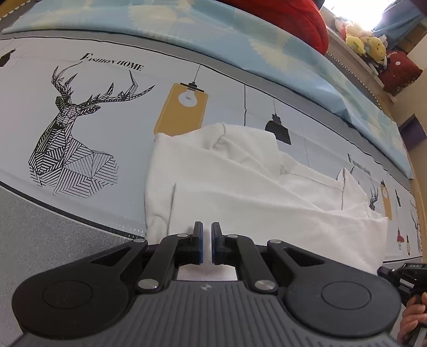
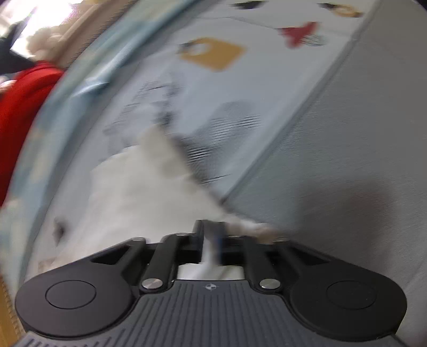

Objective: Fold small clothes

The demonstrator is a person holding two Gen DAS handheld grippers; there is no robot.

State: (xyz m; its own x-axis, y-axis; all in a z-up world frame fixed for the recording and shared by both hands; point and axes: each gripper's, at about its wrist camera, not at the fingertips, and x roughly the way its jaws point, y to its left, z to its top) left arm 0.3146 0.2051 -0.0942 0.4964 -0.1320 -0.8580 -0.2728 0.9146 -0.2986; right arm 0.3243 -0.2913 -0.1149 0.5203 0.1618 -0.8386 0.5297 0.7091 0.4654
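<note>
A small white garment (image 1: 240, 181) lies rumpled on a pale printed bed sheet (image 1: 106, 66) with deer and lamp drawings. My left gripper (image 1: 207, 227) sits at the garment's near edge. Its blue pads are nearly together, with white cloth showing in the thin gap and under the fingers. In the blurred right wrist view, my right gripper (image 2: 210, 224) is shut on a fold of the same white garment (image 2: 149, 192), which stretches away up and to the left. A hand (image 1: 411, 317) holding the other gripper's handle shows at the lower right of the left wrist view.
A light blue patterned cover (image 1: 240, 34) runs along the far side of the bed, with a red cushion (image 1: 288, 18) on it. Plush toys (image 1: 365, 42) sit on a shelf beyond. A grey textured strip (image 1: 40, 227) borders the sheet on the near side.
</note>
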